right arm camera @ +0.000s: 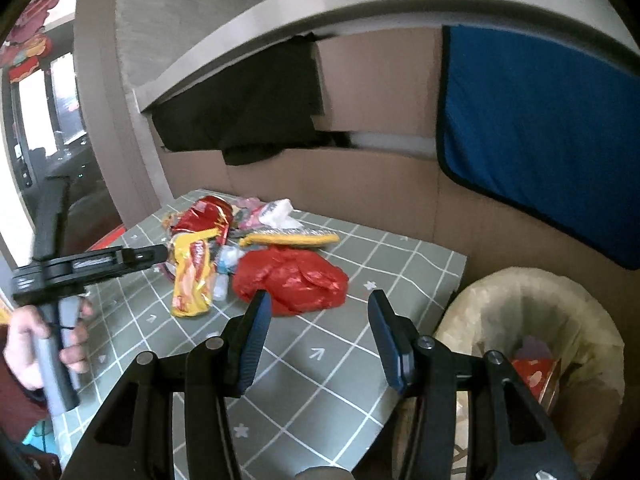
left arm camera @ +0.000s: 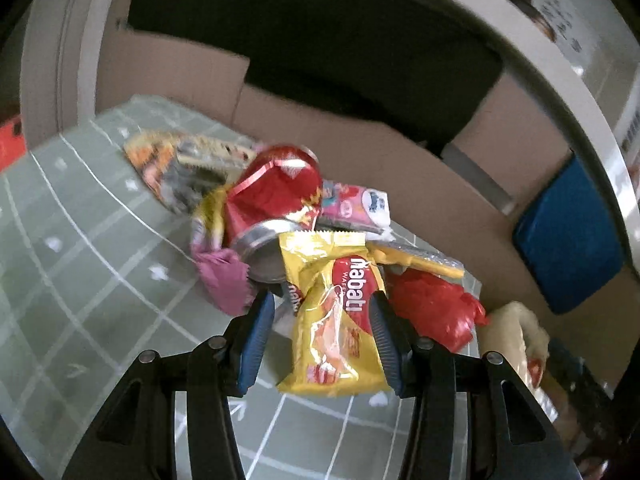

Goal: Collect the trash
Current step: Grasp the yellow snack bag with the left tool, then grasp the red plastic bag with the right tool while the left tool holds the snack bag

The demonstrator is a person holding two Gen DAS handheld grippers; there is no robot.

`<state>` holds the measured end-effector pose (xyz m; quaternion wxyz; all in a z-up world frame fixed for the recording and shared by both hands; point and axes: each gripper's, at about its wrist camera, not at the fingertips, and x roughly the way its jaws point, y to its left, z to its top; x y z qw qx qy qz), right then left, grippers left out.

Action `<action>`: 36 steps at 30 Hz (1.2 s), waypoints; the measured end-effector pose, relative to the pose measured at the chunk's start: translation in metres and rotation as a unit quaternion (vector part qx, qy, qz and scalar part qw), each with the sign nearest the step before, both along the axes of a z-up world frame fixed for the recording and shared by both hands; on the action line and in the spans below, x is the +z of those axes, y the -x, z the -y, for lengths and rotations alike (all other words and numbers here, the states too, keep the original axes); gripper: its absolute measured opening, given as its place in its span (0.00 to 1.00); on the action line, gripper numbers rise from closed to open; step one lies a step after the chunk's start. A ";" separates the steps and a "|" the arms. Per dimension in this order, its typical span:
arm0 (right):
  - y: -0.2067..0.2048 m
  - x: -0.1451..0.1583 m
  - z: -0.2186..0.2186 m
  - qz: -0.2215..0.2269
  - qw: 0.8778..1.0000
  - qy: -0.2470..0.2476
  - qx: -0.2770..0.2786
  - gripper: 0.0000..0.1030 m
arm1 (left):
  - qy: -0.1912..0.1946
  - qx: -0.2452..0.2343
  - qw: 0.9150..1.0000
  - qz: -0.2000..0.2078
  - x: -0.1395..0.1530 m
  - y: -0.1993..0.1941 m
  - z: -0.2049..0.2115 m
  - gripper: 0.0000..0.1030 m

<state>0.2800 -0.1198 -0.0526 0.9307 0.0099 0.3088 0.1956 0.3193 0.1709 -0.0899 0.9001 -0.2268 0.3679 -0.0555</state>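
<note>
1. Left wrist view: the left gripper [left arm camera: 322,340] has its fingers spread apart on either side of a yellow wafer packet [left arm camera: 336,320]. The right pad seems to touch the wrapper's edge, the left pad stands clear of it, so nothing is clamped yet. Whether the packet is still lying on the table [left arm camera: 80,300] or slightly raised, I cannot tell.

2. Same view: behind the packet sits the rest of the pile, touching or overlapping: a crushed red can [left arm camera: 276,196], a pink wrapper [left arm camera: 224,276], a red plastic bag [left arm camera: 436,308], a pink-and-white pouch [left arm camera: 360,204] and a blurred orange wrapper [left arm camera: 168,160].

3. Right wrist view: the right gripper [right arm camera: 318,332] hangs over the table with its fingers wide apart and nothing between them, just short of the red bag [right arm camera: 290,280].

4. Same view: the trash bin [right arm camera: 528,320], lined with a pale bag, stands beside the table's right edge. Some red and purple scraps [right arm camera: 534,364] already lie inside.

5. Progress, as I judge it: a little trash is binned, but most of the pile remains on the table, so the task is early to midway.
</note>
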 end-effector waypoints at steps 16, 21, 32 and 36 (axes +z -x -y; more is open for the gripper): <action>-0.049 -0.007 -0.025 -0.009 0.999 -0.002 0.047 0.47 | -0.043 -0.048 0.998 -0.015 0.005 0.023 0.017 0.10; -0.074 0.005 -0.053 0.006 0.997 0.014 0.081 0.47 | -0.062 -0.047 0.997 -0.004 0.020 0.044 0.010 0.10; -0.106 -0.042 -0.055 -0.095 0.993 -0.007 0.070 0.48 | -0.064 -0.037 0.997 0.002 0.016 0.055 0.002 0.10; -0.083 -0.046 -0.058 -0.095 0.991 0.007 0.093 0.48 | -0.060 -0.030 0.998 0.001 0.015 0.057 -0.003 0.10</action>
